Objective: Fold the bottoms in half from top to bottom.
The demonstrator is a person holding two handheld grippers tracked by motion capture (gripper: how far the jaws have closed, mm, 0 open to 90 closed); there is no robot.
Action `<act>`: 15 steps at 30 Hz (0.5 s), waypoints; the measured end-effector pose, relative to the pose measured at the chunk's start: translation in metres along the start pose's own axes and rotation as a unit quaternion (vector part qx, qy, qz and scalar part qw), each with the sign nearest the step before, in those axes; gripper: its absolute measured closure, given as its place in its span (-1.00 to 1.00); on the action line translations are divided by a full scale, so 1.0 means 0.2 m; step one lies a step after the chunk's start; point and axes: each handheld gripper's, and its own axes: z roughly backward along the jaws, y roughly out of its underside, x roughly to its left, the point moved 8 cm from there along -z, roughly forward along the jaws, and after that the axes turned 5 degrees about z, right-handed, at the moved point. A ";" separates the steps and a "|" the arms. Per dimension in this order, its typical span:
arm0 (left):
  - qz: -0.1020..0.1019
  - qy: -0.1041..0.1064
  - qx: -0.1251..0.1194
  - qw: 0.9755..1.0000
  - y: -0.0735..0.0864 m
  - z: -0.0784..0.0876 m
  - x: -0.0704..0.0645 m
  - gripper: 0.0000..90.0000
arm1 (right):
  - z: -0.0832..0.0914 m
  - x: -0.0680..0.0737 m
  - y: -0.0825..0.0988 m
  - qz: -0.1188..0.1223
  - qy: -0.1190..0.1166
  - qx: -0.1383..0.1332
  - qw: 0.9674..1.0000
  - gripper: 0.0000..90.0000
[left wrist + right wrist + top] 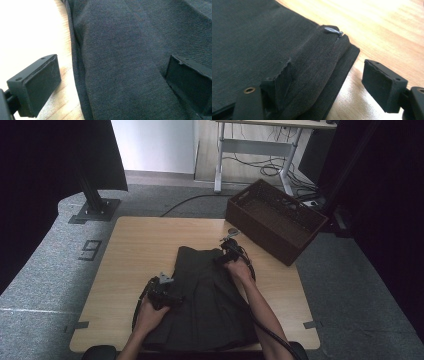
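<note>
A dark grey folded garment [205, 300] lies on the wooden table [140, 250], near the front edge. My left gripper [174, 298] is at its left edge, open. In the left gripper view [112, 82] one jaw rests over bare wood and the other on the cloth [120, 50]. My right gripper [221, 259] is at the garment's far right corner, also open. In the right gripper view [332, 82] the thick folded hem [322, 65] lies between the jaws, one pressing on the cloth, the other over the table. A metal zipper pull [333, 30] shows at that corner.
A brown woven basket [265, 240] stands at the table's far right corner, partly overhanging. A small round object [232, 231] lies on the table just beyond my right gripper. A stand's base [95, 211] and a desk frame [220, 165] are on the floor behind.
</note>
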 end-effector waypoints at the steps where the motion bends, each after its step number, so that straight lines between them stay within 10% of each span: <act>1: 0.000 0.000 0.000 1.000 0.00 0.00 0.00 -1.00 | -0.01 0.00 0.01 0.002 0.001 0.005 1.000 -0.50; 5: 0.000 0.000 0.000 1.000 0.00 0.00 0.00 -1.00 | -0.03 0.00 0.01 -0.007 -0.003 0.006 1.000 -0.49; 15: -0.002 0.001 0.000 1.000 0.00 0.00 0.00 -1.00 | 0.02 0.06 0.01 -0.036 -0.049 0.024 0.998 0.63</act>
